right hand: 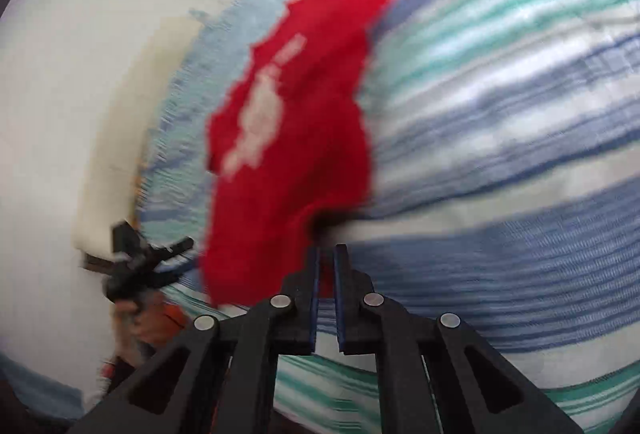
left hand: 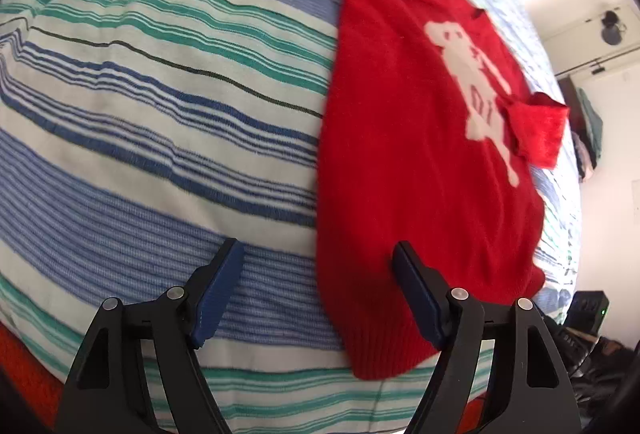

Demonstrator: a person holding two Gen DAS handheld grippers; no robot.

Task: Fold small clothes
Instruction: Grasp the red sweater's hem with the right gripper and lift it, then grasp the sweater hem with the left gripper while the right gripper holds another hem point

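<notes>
A small red sweater (left hand: 404, 162) with a pale figure knitted on its front lies spread on a striped bedcover (left hand: 160, 106), and everything here is best placed against that sweater. Its ribbed hem is the end nearest the left gripper (left hand: 318, 270), whose jaws stand wide apart and empty, one blue-padded finger over the bedcover just beside the hem corner, the other over the red knit itself. One sleeve reaches away at the far end of the sweater; the other already lies turned in over the pale figure. The right gripper (right hand: 326, 258) sits at the sweater's opposite side edge, jaws drawn nearly together with only a thin slit between; red cloth shows in that slit, but the right wrist view is smeared and I cannot tell whether it is truly pinched. The step in hand looks like the start of a fold, the edges being taken up. Next, I judge, the left gripper must close on the hem corner through both layers, then both carry their edge across the sweater's front together, keeping it taut and square.
</notes>
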